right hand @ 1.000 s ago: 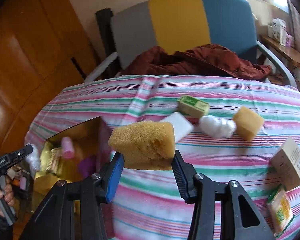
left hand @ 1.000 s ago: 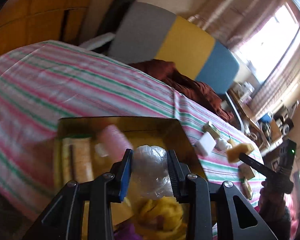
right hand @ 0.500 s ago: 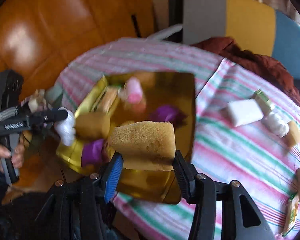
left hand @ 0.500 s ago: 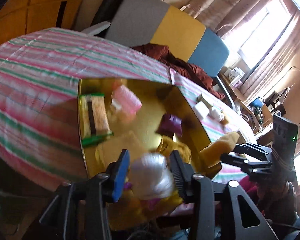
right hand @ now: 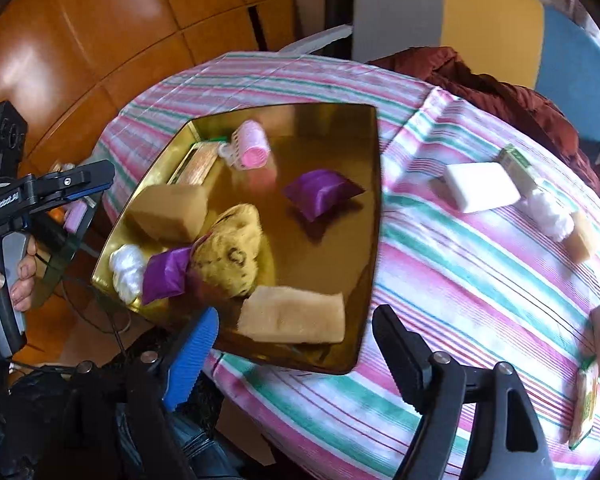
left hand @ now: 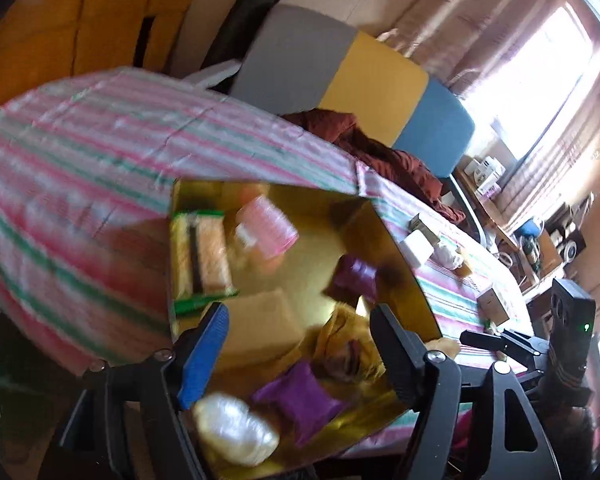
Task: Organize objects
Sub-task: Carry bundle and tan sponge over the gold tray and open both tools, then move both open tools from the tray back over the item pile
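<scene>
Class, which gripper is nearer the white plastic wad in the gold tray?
Left. The left gripper hangs just beyond the tray's edge by the white plastic wad; the right gripper sits over the tray's opposite end.

text: "GenRobot.AI" in white letters | on: black body of the left tongs (right hand: 72,188), left edge of the right wrist view | boxes and packets on the desk (right hand: 480,280): print too blurred to read

Left hand-held gripper (left hand: 300,344) jaws spread, empty; right hand-held gripper (right hand: 296,344) likewise.
</scene>
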### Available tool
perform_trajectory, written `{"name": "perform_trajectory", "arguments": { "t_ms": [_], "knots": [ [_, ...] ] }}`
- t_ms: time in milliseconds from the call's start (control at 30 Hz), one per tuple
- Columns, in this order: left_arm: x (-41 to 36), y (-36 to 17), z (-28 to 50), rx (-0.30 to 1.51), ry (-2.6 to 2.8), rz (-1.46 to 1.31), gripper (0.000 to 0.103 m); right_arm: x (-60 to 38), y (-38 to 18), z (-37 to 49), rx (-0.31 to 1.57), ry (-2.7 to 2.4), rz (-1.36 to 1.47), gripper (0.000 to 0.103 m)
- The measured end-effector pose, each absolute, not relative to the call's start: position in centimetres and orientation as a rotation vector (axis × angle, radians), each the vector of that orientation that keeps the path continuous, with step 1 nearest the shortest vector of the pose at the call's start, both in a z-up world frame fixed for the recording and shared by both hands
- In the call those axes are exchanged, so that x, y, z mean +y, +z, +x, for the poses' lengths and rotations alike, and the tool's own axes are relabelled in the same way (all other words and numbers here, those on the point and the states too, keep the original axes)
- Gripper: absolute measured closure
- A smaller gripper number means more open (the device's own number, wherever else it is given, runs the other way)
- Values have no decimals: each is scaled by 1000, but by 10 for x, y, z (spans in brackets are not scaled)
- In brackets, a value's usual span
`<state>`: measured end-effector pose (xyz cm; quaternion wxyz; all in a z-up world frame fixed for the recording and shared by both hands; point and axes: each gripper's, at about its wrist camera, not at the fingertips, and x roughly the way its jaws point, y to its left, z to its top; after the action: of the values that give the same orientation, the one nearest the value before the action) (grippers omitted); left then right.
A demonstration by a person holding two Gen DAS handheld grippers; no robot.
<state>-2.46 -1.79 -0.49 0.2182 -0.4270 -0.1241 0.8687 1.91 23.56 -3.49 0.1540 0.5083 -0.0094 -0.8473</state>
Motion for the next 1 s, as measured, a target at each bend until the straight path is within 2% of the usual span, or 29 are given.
{"name": "perform_trajectory", "arguments": {
  "t_ms": [133, 367, 767, 1000],
  "knots": [
    [9, 5, -26, -206, 2453, -1117, 24, 241, -28, 19, -52, -2461, 1432, 22],
    [40, 8, -27, -17, 2553, -1076, 24, 241, -15, 15, -110, -2518, 1343, 22],
    [64, 4, -30, 69, 2544, -1075, 22, 261, 3, 3, -224, -2670, 1277, 22],
    [78, 2, -30, 104, 2537, -1069, 20, 267, 6, 0, -159, -2749, 1269, 22]
  ]
}}
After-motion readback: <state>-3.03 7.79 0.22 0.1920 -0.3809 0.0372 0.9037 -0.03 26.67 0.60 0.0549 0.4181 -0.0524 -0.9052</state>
